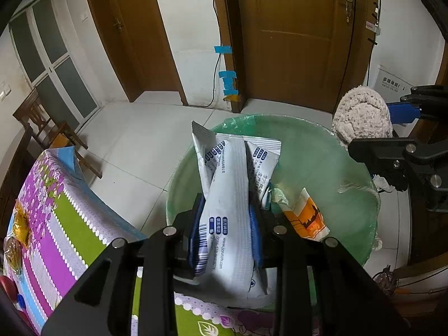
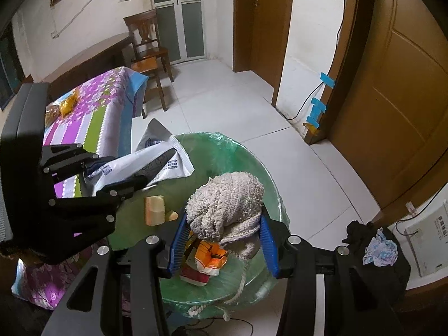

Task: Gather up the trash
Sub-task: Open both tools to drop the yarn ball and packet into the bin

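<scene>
Left wrist: left hand-held gripper (image 1: 228,240) clamps white packets (image 1: 232,210) above green-lined bin (image 1: 322,151); right one holds cloth (image 2: 226,204).

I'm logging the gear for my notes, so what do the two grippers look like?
Both the left gripper and the right gripper are matte black linkage frames with round silver pivot bolts, and each carries two blue ribbed finger pads. No cables or sleeves show.
</scene>
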A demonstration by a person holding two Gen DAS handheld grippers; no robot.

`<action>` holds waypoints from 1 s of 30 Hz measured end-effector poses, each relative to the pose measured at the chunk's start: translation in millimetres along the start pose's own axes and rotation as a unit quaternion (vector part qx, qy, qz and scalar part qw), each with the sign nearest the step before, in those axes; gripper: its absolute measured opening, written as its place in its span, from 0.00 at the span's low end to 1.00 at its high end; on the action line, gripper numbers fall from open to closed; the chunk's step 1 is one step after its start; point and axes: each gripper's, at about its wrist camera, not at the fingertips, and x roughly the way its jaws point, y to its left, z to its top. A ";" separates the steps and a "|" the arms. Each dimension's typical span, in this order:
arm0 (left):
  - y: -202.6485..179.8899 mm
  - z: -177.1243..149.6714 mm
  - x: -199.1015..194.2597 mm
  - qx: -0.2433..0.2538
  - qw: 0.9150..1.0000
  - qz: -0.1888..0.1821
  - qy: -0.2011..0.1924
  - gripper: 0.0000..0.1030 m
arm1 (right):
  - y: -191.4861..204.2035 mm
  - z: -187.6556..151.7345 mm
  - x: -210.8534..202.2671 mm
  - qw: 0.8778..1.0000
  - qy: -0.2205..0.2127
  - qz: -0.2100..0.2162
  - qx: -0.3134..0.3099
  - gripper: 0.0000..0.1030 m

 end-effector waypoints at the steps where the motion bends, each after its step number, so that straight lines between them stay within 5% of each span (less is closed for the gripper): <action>1: 0.8 0.7 -0.3 0.000 1.000 0.000 -0.001 0.27 | 0.3 0.5 0.0 1.000 0.001 0.001 -0.002 0.47; 6: 7.5 3.1 -1.3 -0.021 1.000 -0.002 -0.002 0.32 | -1.1 2.0 -0.1 1.000 0.001 0.008 -0.008 0.54; 9: 13.4 3.0 -2.2 -0.037 0.999 -0.008 -0.004 0.52 | -0.4 3.4 0.4 1.000 -0.002 0.004 -0.015 0.61; 20: 6.8 -2.9 -7.2 -0.018 1.000 -0.005 -0.010 0.53 | -5.5 3.6 -0.4 1.000 -0.007 0.004 -0.003 0.62; 30: 6.6 -11.3 -17.3 -0.017 0.999 0.035 -0.028 0.57 | -11.8 -6.2 -6.8 0.999 -0.030 0.002 0.028 0.62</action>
